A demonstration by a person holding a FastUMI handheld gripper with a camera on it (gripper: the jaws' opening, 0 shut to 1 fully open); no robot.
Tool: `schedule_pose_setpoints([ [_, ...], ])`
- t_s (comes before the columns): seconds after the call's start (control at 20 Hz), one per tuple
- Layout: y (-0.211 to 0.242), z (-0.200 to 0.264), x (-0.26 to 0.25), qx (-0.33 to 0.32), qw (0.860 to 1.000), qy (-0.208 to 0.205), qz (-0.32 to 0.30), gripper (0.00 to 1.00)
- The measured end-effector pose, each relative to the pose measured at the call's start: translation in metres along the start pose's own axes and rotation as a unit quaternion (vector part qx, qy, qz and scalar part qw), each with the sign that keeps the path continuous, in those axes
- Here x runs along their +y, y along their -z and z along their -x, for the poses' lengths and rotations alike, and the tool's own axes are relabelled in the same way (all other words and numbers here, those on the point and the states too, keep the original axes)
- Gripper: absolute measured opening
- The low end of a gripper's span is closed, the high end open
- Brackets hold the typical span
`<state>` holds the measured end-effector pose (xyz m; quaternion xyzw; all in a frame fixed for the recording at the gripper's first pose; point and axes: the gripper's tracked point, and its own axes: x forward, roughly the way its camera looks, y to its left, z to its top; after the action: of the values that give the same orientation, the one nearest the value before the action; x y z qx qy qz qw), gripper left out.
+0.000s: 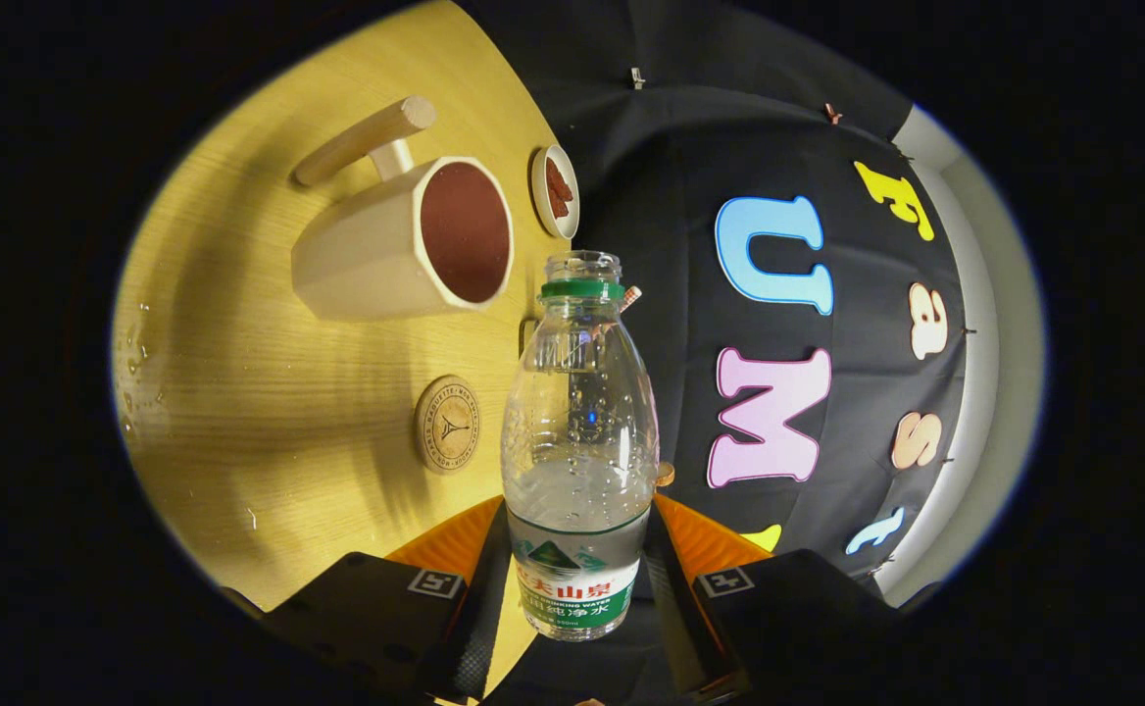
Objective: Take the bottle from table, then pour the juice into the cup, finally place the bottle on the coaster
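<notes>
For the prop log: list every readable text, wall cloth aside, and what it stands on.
Coaster: ring of lettering round an emblem, too small to read.
Bottle label: print, too distorted to quote; the gripper is shut on the bottle.

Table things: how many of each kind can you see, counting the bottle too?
Bottle, held between the jaws: 1
Cup: 1
Coaster: 1
Small dish: 1
Total: 4
</notes>
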<state>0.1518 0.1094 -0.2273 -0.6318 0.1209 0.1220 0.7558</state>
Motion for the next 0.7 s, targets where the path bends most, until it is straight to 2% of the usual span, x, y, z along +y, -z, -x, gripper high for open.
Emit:
schedule_pose_setpoints([
  [0.7,-0.0058,0.0002,-0.0062,-0.016,0.997,-0.003,0.069,0.71],
])
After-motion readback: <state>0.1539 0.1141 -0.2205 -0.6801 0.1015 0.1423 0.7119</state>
